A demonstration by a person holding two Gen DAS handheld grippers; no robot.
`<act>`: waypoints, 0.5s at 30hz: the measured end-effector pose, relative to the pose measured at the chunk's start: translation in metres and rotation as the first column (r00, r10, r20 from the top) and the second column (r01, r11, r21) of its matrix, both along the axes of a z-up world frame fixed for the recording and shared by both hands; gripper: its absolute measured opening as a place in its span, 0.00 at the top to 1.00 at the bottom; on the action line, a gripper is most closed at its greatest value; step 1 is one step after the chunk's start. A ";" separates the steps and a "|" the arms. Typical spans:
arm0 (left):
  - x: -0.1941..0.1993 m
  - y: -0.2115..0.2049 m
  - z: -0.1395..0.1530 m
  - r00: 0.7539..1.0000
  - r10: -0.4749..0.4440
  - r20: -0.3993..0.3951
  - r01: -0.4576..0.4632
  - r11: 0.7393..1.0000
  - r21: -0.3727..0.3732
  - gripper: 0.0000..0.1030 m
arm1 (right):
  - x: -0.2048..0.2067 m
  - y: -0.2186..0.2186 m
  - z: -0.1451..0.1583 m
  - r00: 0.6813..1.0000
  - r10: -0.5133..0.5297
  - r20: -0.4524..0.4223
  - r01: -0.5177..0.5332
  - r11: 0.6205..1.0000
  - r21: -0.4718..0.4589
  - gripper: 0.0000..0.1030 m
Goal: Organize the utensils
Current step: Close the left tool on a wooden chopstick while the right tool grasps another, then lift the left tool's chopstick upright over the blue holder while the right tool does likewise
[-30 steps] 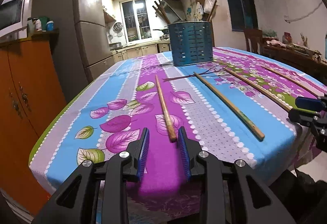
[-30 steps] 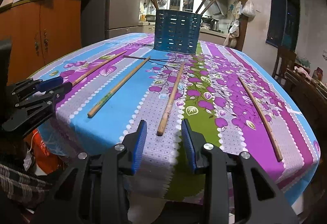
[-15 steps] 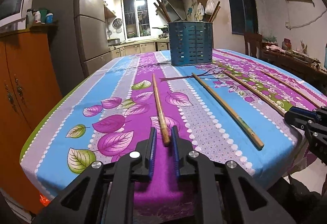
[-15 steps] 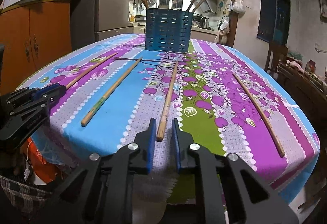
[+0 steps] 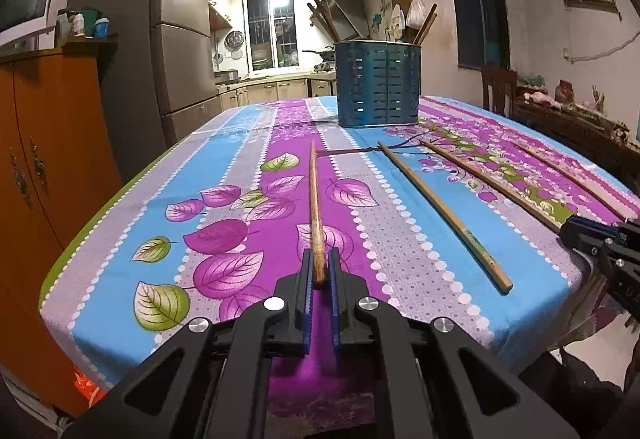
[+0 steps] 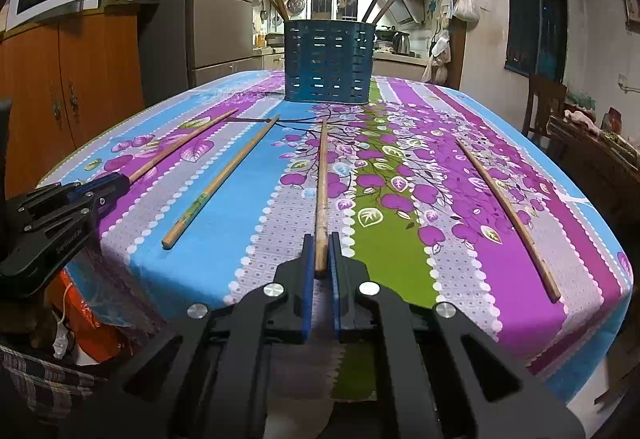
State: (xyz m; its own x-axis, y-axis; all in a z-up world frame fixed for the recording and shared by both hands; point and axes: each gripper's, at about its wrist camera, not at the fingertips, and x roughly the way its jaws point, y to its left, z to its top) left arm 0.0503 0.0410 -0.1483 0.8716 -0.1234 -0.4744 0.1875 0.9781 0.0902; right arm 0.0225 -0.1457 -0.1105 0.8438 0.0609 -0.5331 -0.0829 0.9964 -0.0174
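Both claws just closed: left claw [image 5: 320,273] pinches the leftmost chopstick [image 5: 315,199], right claw [image 6: 320,259] the third chopstick [image 6: 321,175]. Next, I reckon: lift into the blue holder [image 5: 378,85].

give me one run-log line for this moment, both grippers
left gripper: shut on leftmost chopstick | right gripper: shut on third chopstick | both chopsticks on tablecloth | holder: far end
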 end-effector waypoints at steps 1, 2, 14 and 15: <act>0.000 0.000 0.001 1.000 0.003 -0.009 -0.003 1.000 -0.002 0.92 | -0.001 -0.001 0.001 1.000 0.001 0.004 -0.001 1.000 0.002 0.95; 0.000 0.000 0.002 1.000 0.007 -0.021 -0.007 1.000 -0.003 0.92 | -0.002 -0.002 0.003 1.000 0.002 0.013 -0.002 1.000 0.003 0.95; -0.028 0.005 0.056 0.994 0.067 0.086 -0.070 0.997 0.035 0.93 | -0.023 -0.012 0.057 0.977 0.025 0.213 -0.012 0.998 -0.063 0.95; -0.028 0.005 0.060 0.993 0.066 0.095 -0.069 0.997 0.034 0.93 | -0.024 -0.014 0.061 0.974 0.026 0.225 -0.013 0.998 -0.060 0.95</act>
State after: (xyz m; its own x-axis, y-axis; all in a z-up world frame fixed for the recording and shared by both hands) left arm 0.0220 0.0456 -0.0879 0.9181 -0.0464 -0.3937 0.1102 0.9839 0.1409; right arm -0.0015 -0.1594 -0.0490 0.9418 0.0530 -0.3320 -0.0893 0.9914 -0.0953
